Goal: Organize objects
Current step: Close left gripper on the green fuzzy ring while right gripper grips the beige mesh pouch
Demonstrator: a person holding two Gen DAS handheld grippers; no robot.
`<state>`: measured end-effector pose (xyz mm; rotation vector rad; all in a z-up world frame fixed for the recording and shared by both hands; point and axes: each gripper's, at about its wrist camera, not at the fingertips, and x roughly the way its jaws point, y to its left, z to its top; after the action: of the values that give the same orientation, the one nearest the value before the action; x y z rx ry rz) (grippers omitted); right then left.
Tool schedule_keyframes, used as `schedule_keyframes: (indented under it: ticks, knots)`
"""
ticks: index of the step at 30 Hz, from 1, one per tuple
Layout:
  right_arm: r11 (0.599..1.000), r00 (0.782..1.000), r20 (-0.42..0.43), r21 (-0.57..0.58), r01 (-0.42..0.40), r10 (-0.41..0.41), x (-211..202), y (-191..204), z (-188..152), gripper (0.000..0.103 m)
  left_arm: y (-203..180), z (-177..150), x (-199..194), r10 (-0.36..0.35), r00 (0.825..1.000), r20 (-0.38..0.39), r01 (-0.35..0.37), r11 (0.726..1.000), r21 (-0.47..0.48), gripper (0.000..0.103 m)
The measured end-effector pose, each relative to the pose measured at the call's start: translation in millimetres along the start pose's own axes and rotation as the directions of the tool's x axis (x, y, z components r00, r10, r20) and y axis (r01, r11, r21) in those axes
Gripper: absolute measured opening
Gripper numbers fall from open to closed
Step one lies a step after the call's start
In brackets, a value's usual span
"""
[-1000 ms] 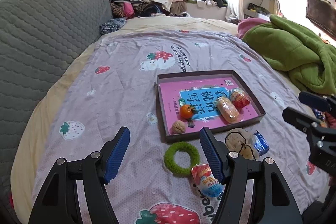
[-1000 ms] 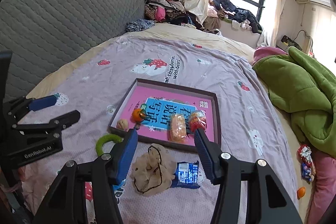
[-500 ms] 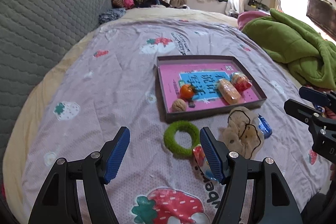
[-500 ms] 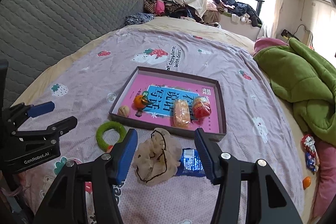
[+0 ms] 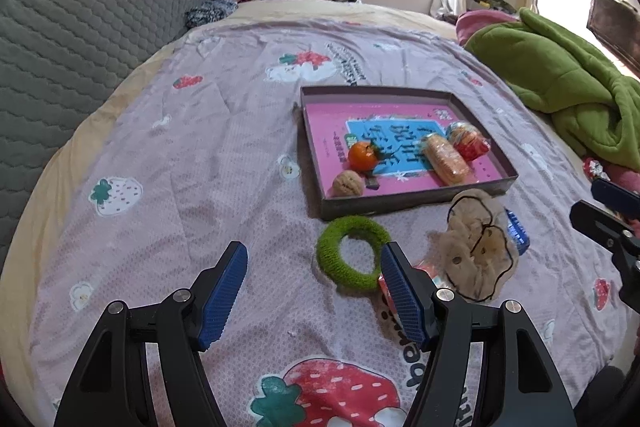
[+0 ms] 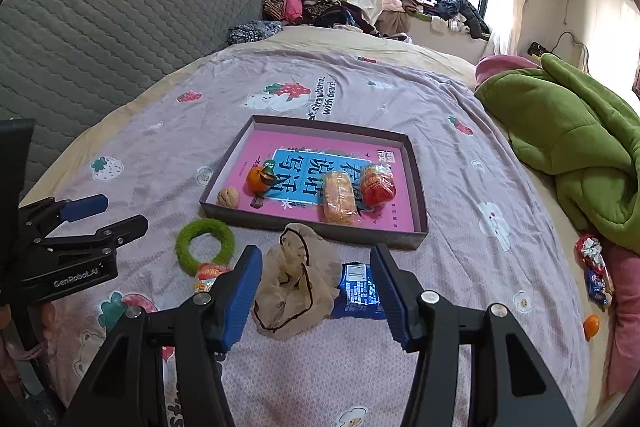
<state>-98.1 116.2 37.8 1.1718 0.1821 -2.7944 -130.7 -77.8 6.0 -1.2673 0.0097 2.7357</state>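
Observation:
A shallow box point(image 5: 400, 205) point(image 6: 416, 187) with a pink floor lies on the bed. It holds an orange point(image 5: 362, 155), a walnut point(image 5: 347, 183), a wrapped bun point(image 5: 446, 159) and a red packet point(image 5: 466, 141). In front of the box lie a green fuzzy ring point(image 5: 352, 253) point(image 6: 205, 241), a beige scrunchie point(image 5: 476, 255) point(image 6: 298, 283), a blue packet point(image 6: 358, 293) and a red snack packet point(image 6: 208, 275). My left gripper point(image 5: 314, 291) is open and empty, left of the ring. My right gripper point(image 6: 316, 291) is open and empty over the scrunchie.
A green quilt point(image 6: 572, 147) is heaped at the right. Loose sweets point(image 6: 594, 271) and a small orange point(image 6: 591, 325) lie at the bed's right edge. A grey quilted headboard point(image 5: 72, 19) stands at the left. Piled clothes point(image 6: 312, 3) lie at the far end.
Both grippers have drawn back and lifted a little, so the box and loose items sit further ahead in view. Both stay open and empty. Nothing on the bed moved.

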Motion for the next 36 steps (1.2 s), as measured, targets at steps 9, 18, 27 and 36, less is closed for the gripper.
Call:
schedule_keyframes:
  ticks: [9,18,27,36]
  knots:
    - [1.000,0.999,-0.037,-0.026,0.002,-0.003,17.4,4.7,-6.5,0.056,-1.5,-0.7,16.5,0.003,0.999,-0.034,-0.003,1.000,0.002,0.071]
    - [0.999,0.996,-0.086,-0.038,0.002,-0.006,41.2,5.0,-16.7,0.056,-4.2,-3.8,36.3,0.020,0.998,-0.064,-0.020,1.000,0.008,0.071]
    - [1.000,0.993,-0.114,-0.028,0.000,-0.003,60.1,3.4,-23.8,0.056,-7.7,-4.4,50.8,0.024,0.997,-0.074,-0.023,1.000,0.016,0.071]
    - [1.000,0.992,-0.124,-0.028,0.002,-0.006,72.3,3.3,-24.8,0.056,-12.7,-2.3,72.7,0.069,0.993,-0.097,-0.066,0.997,0.033,0.071]
